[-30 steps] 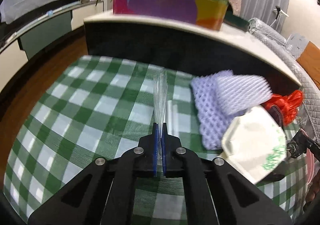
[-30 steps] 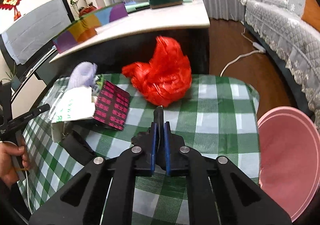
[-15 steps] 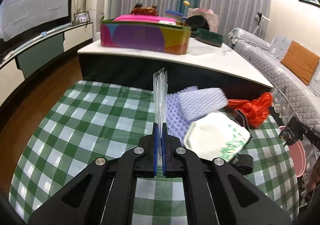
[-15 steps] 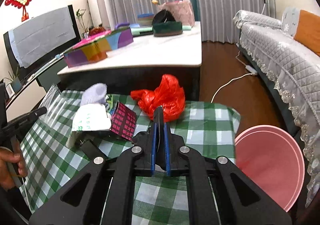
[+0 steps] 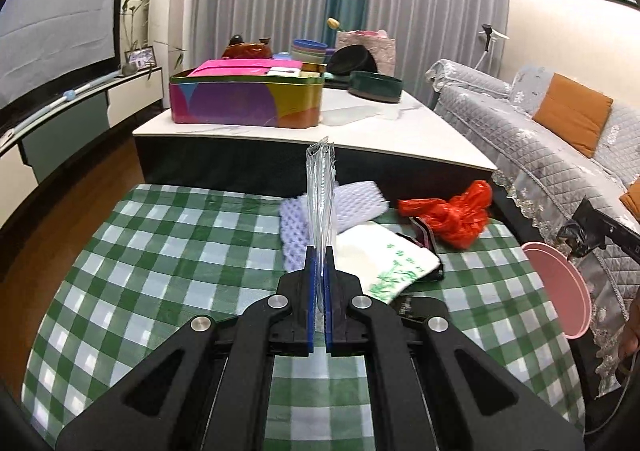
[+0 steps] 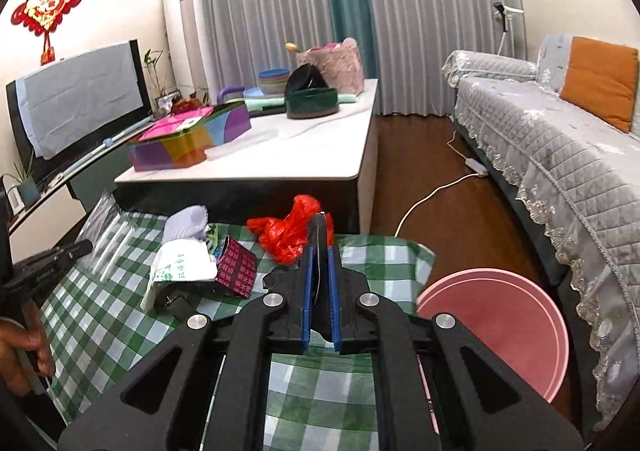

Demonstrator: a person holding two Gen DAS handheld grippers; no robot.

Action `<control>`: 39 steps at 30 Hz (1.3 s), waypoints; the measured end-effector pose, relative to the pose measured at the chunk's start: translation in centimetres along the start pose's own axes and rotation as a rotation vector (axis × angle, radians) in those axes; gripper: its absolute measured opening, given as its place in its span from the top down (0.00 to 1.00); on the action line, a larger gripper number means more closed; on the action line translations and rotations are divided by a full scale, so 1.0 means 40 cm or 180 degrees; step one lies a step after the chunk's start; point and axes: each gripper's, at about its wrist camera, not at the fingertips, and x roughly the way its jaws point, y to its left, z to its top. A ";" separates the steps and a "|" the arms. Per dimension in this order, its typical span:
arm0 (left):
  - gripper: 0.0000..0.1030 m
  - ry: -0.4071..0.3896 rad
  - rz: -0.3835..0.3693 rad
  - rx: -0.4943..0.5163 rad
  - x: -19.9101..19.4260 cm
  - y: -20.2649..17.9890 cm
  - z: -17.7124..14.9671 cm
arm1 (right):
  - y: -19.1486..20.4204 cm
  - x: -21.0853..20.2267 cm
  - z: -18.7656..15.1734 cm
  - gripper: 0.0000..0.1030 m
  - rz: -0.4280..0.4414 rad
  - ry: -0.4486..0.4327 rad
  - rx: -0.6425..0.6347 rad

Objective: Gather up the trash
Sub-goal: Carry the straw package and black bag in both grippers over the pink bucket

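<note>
My left gripper [image 5: 319, 251] is shut on a clear plastic wrapper [image 5: 320, 187] that stands upright from its pads, above the green checked table [image 5: 160, 271]. My right gripper [image 6: 319, 251] is shut on a thin dark scrap [image 6: 318, 235]; the left wrist view shows that scrap [image 5: 576, 241] hanging over the pink bin [image 5: 556, 287]. On the cloth lie a purple foam net [image 5: 356, 203], a white bag with green print [image 5: 384, 263], a red plastic bag [image 5: 456, 215] and a dark red patterned box [image 6: 238, 275]. The right wrist view shows the left gripper [image 6: 60, 255] and its wrapper [image 6: 104, 239] at the far left.
The pink bin [image 6: 492, 327] stands on the floor at the table's right edge, beside a grey quilted sofa [image 6: 560, 155]. Behind the table is a white-topped coffee table [image 5: 360, 123] with a colourful tin [image 5: 244, 103] and bowls. A white cable [image 6: 432, 195] crosses the floor.
Both grippers have risen and drawn back from the table, each still holding its piece. The trash on the cloth looks smaller and more of the room shows; the pink bin has entered the left wrist view.
</note>
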 end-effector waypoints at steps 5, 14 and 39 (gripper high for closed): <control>0.97 -0.0031 -0.0067 0.0050 -0.015 -0.035 -0.002 | -0.018 -0.035 0.009 0.92 -0.0074 -0.0095 -0.0011; 0.97 -0.0055 -0.0192 0.0158 -0.020 -0.093 -0.006 | -0.061 -0.073 0.018 0.92 -0.0182 -0.0181 0.0060; 0.97 -0.0061 -0.0540 0.0359 0.010 -0.246 0.001 | -0.169 -0.120 0.063 0.92 -0.0556 -0.0338 0.0100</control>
